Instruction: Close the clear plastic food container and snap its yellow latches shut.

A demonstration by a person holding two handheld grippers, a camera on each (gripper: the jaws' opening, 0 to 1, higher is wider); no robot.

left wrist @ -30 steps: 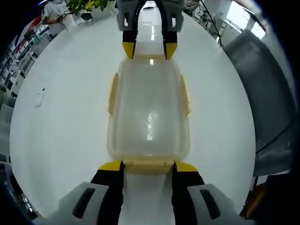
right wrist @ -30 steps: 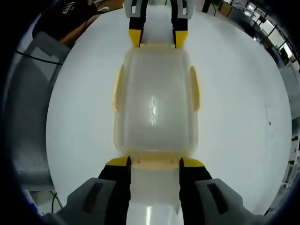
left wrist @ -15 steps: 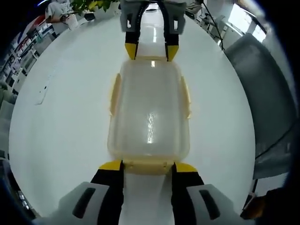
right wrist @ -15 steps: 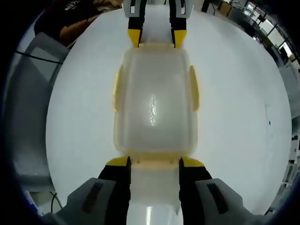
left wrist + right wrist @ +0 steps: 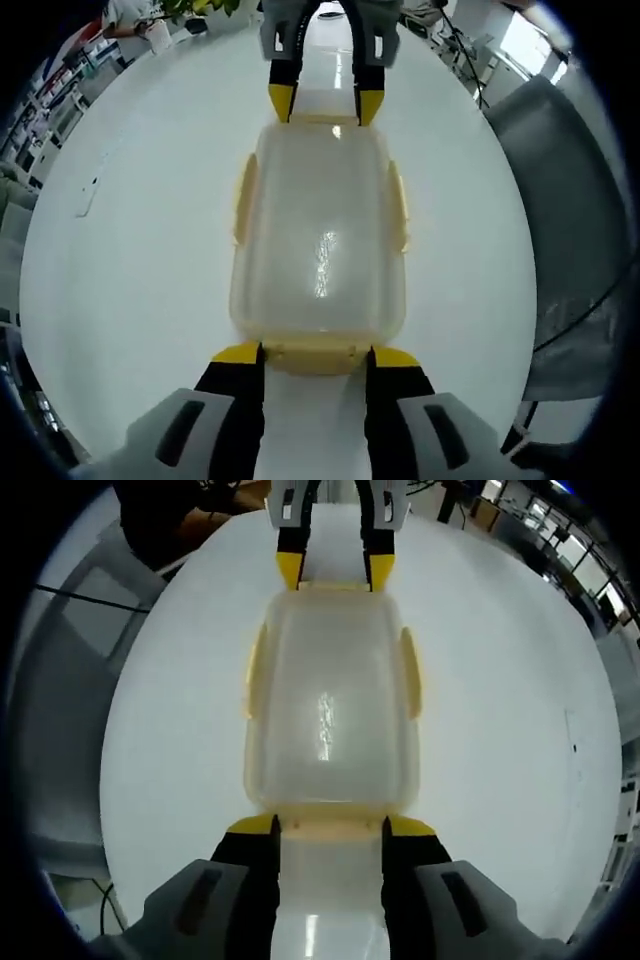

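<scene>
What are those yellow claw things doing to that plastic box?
A person is working two grippers on a clear box sitting on a white table, lid on. The left gripper sits open at one end of the box, and the right gripper sits open at the opposite end. Yellow latches run along the long sides.

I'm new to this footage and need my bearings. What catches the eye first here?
A clear container with yellow latches lies lid-on in the middle of a white table. The left gripper sits open at its near end in the left gripper view, and the right gripper faces it at the far end.
</scene>
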